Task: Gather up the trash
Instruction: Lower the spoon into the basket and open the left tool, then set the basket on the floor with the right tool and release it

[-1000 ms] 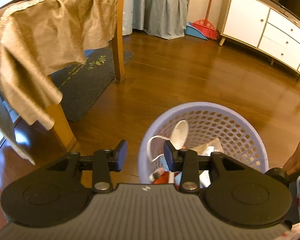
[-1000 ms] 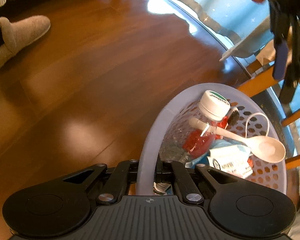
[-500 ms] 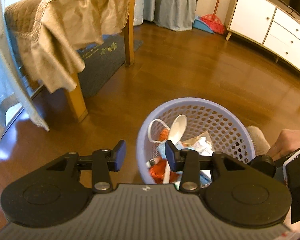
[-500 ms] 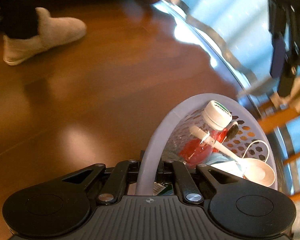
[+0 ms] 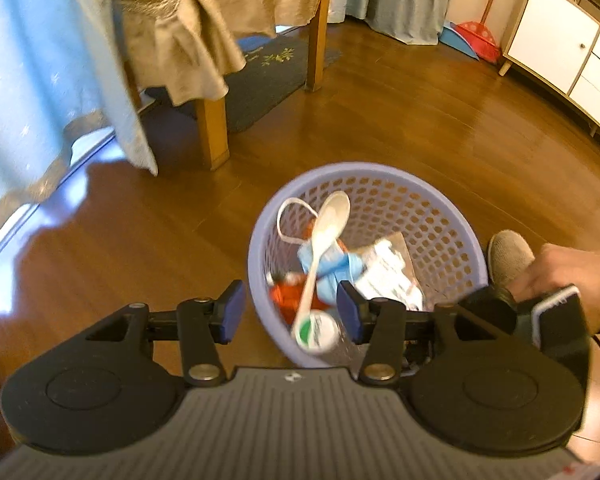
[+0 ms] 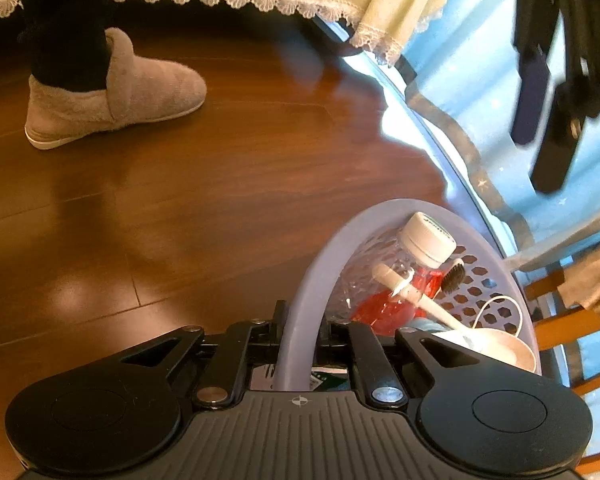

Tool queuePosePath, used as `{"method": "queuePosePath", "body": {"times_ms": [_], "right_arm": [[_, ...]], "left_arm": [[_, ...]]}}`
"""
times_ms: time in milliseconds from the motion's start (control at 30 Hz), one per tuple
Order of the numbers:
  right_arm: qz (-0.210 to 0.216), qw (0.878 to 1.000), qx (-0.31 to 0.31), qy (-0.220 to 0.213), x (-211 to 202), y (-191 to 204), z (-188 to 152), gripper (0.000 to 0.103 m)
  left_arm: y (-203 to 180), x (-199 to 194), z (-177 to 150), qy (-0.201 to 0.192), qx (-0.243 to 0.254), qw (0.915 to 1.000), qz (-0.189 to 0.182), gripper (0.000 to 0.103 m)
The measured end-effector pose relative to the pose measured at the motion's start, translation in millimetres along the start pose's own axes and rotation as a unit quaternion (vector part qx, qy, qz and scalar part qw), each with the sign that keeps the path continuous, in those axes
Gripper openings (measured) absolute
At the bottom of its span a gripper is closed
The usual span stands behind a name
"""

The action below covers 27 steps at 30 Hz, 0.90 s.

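Since the earlier frame both cameras had swung: the table leg (image 5: 214, 136) and curtain (image 5: 40, 60) had come closer in the left view, and the slipper (image 6: 112, 96) had come nearer in the right view. Left gripper (image 5: 290, 312) hung spread wide above the floor (image 5: 400, 128), its jaws apart over the near rim of the basket (image 5: 452, 216), touching nothing. Right gripper (image 6: 300, 330) was pressed together on the basket's rim, pinching the lavender wall between its jaws. Inside the basket lay the trash: a bottle (image 6: 400, 276) with a white cap and red label, a white spoon (image 5: 320, 248) across it, a blue mask (image 5: 332, 264), a paper wrapper (image 5: 388, 272) and a small brush (image 6: 454, 276). A hand (image 5: 572, 272) held the right gripper's handle.
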State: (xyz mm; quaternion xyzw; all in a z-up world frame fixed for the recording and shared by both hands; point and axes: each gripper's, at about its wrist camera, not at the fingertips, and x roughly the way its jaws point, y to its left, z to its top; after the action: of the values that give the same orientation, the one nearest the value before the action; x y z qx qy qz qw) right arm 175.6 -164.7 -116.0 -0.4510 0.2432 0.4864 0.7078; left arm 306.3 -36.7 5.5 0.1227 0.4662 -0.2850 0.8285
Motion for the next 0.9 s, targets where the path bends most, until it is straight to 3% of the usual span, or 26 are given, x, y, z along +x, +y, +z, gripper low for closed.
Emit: {"method": "queuePosePath", "body": {"times_ms": [167,433,567,667,800,900], "right_arm": [[-0.003,1.000,-0.002,0.007,-5,8,5,0.038],[-0.028,0.999,0.023,0.023,-32,17,10,0.040],[-0.047,0.997,0.049,0.025,-55,20,14,0.040],[-0.057,0.995,0.077,0.025,-74,22,20,0.040],[-0.073,0.984,0.158,0.026,-100,14,25,0.040],[-0.084,0.968,0.236,0.031,-117,4,25,0.041]], "left_arm": [[-4,-26,-13,-0.003,-0.022,0.9998,0.002,0.051],[-14,-57,-25,-0.026,-0.049,0.9984,0.009,0.062],[-20,-68,-30,-0.043,-0.065,0.9967,0.024,0.078],[-24,-75,-34,-0.051,-0.082,0.9948,0.032,0.084],[-30,-83,-41,-0.061,-0.106,0.9917,0.041,0.090],[-38,-86,-47,-0.060,-0.119,0.9902,0.042,0.093]]}}
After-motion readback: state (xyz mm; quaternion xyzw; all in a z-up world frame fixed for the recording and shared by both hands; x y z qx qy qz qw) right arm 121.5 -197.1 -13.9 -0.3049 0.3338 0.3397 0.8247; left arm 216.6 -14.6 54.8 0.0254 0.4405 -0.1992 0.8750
